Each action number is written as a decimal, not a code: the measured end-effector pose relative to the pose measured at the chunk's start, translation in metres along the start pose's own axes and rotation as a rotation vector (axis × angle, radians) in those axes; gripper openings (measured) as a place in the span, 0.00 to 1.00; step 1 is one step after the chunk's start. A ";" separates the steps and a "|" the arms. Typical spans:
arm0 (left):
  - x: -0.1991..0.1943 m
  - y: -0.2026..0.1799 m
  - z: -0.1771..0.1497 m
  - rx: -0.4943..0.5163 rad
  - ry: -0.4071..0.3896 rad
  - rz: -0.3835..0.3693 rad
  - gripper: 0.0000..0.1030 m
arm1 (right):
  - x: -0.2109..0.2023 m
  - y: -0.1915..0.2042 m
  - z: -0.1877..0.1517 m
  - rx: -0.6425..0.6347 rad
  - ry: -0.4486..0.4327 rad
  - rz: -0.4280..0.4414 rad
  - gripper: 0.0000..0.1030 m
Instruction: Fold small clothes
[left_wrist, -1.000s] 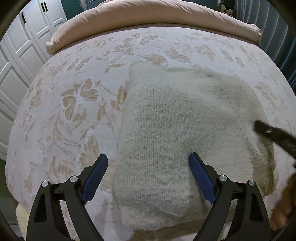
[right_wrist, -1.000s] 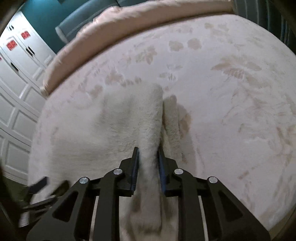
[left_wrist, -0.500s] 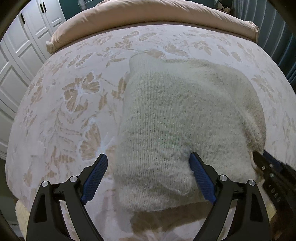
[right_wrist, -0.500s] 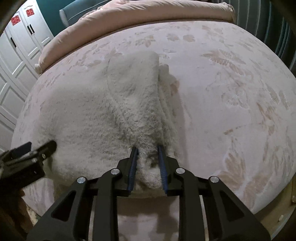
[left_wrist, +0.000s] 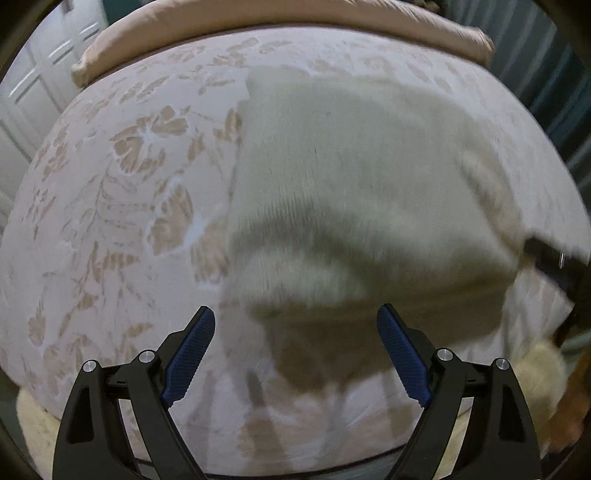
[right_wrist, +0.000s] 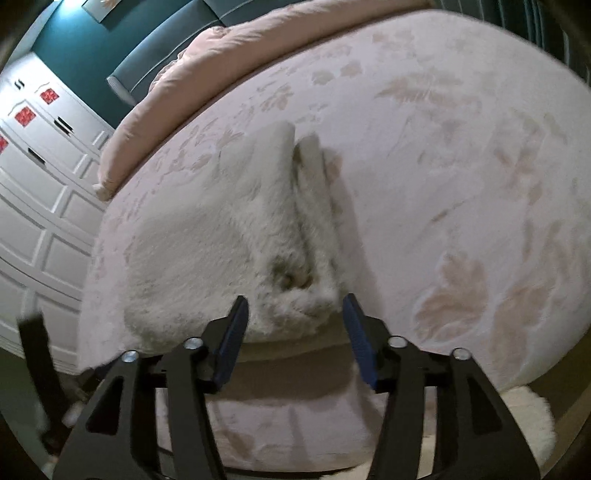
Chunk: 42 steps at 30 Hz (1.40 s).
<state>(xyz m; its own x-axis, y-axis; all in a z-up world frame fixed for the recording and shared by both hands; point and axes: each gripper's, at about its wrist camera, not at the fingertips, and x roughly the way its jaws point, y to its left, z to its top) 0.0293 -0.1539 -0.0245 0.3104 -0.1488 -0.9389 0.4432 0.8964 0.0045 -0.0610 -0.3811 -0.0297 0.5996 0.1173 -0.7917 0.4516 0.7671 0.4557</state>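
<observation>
Your right claw (right_wrist: 293, 332) is spreading its jaws, and the near corner of the cream knit sweater (right_wrist: 229, 251) sits just ahead of them, no longer pinched; the pads stand clear of the fabric. Your left claw (left_wrist: 295, 354) is spread wide and empty, hovering over the bare bed sheet (left_wrist: 110, 221) just short of the sweater's near edge.

That sweater lies folded into a thick bundle on the floral bed, its near edge close to the mattress edge. Judge it light, soft and fluffy: it will sag and spring open rather than hold a crease, and loose knit can snag or stretch. If you grip again, take the doubled edge at a corner, catching all layers together, one claw per corner, and lift low so the fold does not slide apart.
</observation>
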 end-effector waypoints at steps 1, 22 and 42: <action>0.002 -0.002 -0.003 0.017 0.003 0.021 0.84 | 0.008 0.000 0.002 0.003 0.019 0.000 0.53; 0.011 0.036 0.004 -0.098 -0.023 0.118 0.83 | 0.023 0.014 0.005 -0.102 0.015 -0.113 0.24; 0.017 -0.003 0.079 -0.124 -0.031 -0.129 0.91 | 0.070 0.006 0.034 -0.008 0.061 -0.045 0.76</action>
<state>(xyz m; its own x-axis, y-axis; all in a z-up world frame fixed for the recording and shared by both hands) 0.1002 -0.1919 -0.0132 0.2840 -0.2767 -0.9180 0.3748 0.9133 -0.1593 0.0063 -0.3902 -0.0689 0.5374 0.1201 -0.8347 0.4720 0.7774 0.4158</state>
